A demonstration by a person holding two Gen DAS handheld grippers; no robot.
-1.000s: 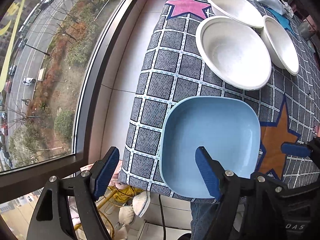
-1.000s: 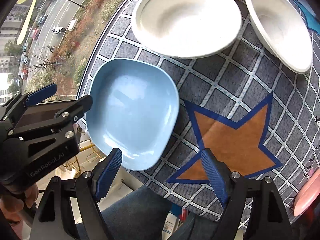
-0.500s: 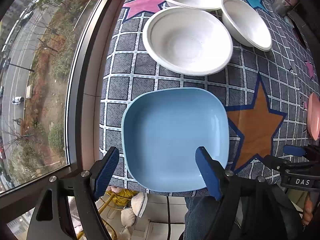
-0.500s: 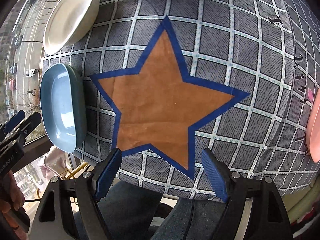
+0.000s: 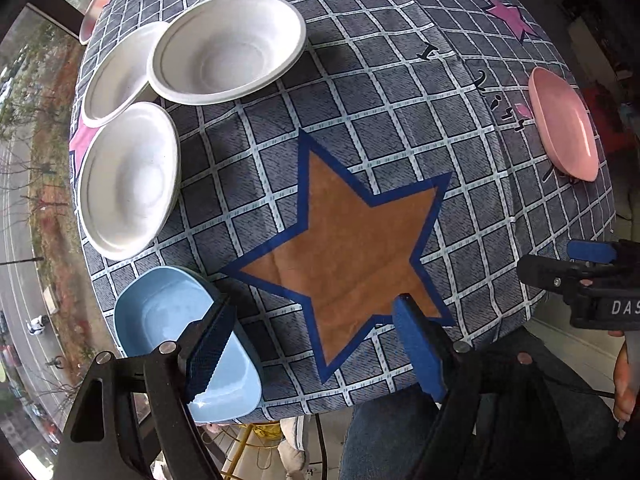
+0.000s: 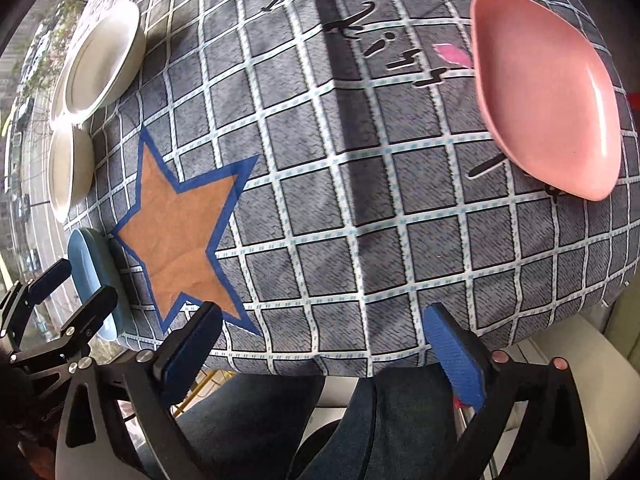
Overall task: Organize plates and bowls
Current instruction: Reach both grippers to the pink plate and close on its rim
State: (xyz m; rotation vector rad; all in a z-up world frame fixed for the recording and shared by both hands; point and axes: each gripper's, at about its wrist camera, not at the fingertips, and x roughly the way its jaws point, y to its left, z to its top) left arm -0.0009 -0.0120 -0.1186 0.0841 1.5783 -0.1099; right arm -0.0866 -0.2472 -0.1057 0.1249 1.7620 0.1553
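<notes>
My right gripper (image 6: 324,348) is opening wide with nothing in it, ready for the pink plate (image 6: 548,100) at the table's far edge. My left gripper (image 5: 316,344) is open and empty too.

Right hand-held gripper (image 6: 324,356) (jaws opening, nothing between) above checked tablecloth (image 6: 360,200).

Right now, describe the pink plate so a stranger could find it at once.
Start at the orange star with a blue border in the middle of the grey checked tablecloth. Go across the cloth, away from the white bowls, to the far edge. The shallow pink plate sits there alone, the only pink dish.
</notes>
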